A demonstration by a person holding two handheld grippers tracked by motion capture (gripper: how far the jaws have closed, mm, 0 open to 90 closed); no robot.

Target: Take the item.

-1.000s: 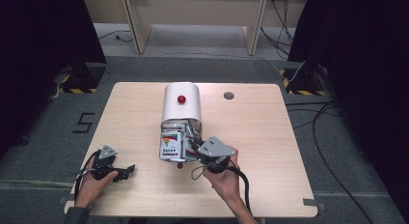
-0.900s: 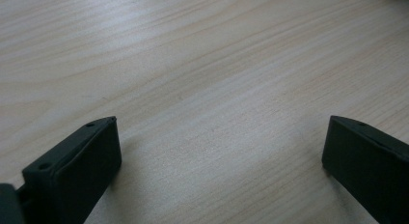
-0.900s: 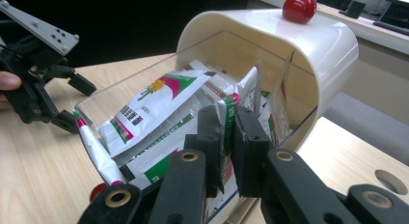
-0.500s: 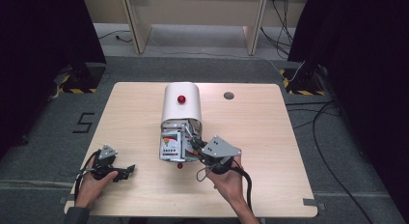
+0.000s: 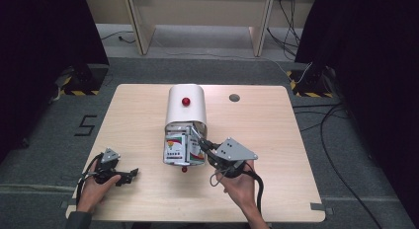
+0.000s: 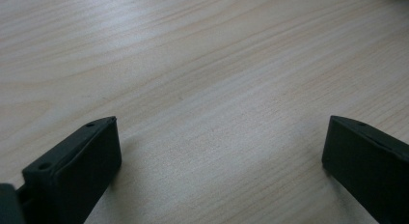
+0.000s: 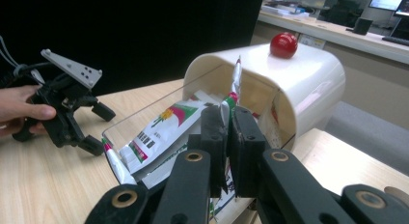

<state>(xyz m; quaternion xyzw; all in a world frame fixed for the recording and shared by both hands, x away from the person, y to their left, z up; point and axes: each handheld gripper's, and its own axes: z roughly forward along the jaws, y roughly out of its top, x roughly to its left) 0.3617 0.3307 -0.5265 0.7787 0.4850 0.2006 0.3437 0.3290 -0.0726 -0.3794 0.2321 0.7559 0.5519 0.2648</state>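
A white domed box (image 5: 186,108) with a red knob (image 5: 186,101) stands mid-table. Its clear tray (image 5: 170,160) is slid out toward me and holds printed packets (image 5: 177,147). At the tray's right side, my right gripper (image 5: 201,142) reaches in. In the right gripper view, that gripper (image 7: 228,119) is shut on the upright edge of a white, green and red packet (image 7: 235,81), in front of the box (image 7: 289,74). My left gripper (image 5: 129,174) lies on the table at the front left, open, with bare wood between its fingers (image 6: 222,151).
A small red knob (image 5: 184,169) sits at the tray's front edge. A round grey cable hole (image 5: 234,97) lies at the table's back right. The left gripper (image 7: 99,128) and the hand holding it appear beyond the tray in the right gripper view. Cables run across the floor on the right.
My right hand has shifted slightly to the right beside the tray. The left hand and its gripper have stayed put.
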